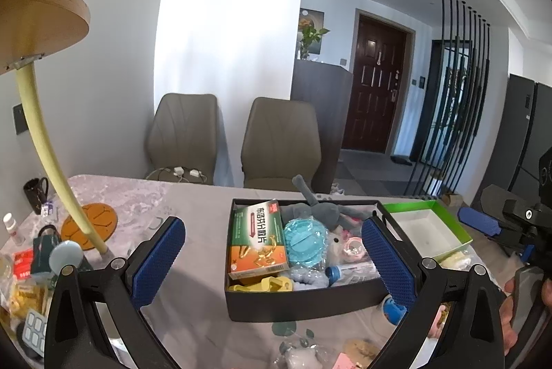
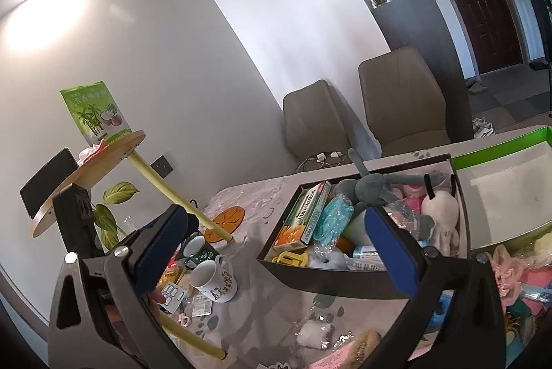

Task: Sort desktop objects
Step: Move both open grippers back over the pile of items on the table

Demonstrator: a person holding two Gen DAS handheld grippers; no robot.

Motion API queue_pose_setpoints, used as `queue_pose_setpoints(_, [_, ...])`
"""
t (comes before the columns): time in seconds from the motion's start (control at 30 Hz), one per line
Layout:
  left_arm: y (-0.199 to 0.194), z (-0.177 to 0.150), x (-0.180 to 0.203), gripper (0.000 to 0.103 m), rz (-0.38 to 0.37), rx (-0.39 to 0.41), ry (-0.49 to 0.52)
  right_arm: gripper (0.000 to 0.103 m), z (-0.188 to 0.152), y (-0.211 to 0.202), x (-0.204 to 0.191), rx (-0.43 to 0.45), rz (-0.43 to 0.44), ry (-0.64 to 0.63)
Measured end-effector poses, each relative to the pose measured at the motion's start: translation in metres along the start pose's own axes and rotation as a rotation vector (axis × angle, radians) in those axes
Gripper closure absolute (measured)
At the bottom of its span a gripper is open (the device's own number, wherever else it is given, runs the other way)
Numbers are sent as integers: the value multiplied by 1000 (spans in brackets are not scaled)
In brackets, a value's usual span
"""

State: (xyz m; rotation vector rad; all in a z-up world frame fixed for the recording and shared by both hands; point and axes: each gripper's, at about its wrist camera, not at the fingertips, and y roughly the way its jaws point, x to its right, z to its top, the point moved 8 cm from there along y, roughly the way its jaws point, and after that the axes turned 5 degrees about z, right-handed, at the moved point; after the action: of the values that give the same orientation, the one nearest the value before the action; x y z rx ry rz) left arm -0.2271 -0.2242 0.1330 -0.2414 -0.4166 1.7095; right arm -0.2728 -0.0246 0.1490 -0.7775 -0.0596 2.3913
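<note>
Chinese-lettered medicine box (image 1: 258, 239) inside black tray (image 1: 303, 301)

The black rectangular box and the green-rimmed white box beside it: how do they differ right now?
The black rectangular box is crammed with items: a medicine carton, a grey plush toy, blue packaging. The green-rimmed white box looks empty. The black one has dark walls; the other has a white interior. Both are open-topped, side by side on the table.

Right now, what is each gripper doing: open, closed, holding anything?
Left gripper: open, holding nothing, above the table facing the black box.
Right gripper: open, holding nothing.
</note>
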Motion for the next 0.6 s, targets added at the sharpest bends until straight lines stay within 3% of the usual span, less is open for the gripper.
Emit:
queue_pose_setpoints(0.27, [-18, -9, 0, 1, 5, 11, -7, 0, 0, -18, -4, 17, -3, -4])
queue_pose_setpoints(0.37, [-29, -34, -4, 1, -25, 19, -61, 0, -2, -25, -8, 20, 1, -13])
queue_pose_setpoints(0.43, [-31, -61, -8, 1, -44, -23, -100, 0, -4, -33, -12, 28, 0, -22])
queue_pose_setpoints(0.6, [-50, -86, -7, 1, -74, -44, -115, 0, -26, -56, -12, 53, 9, -24])
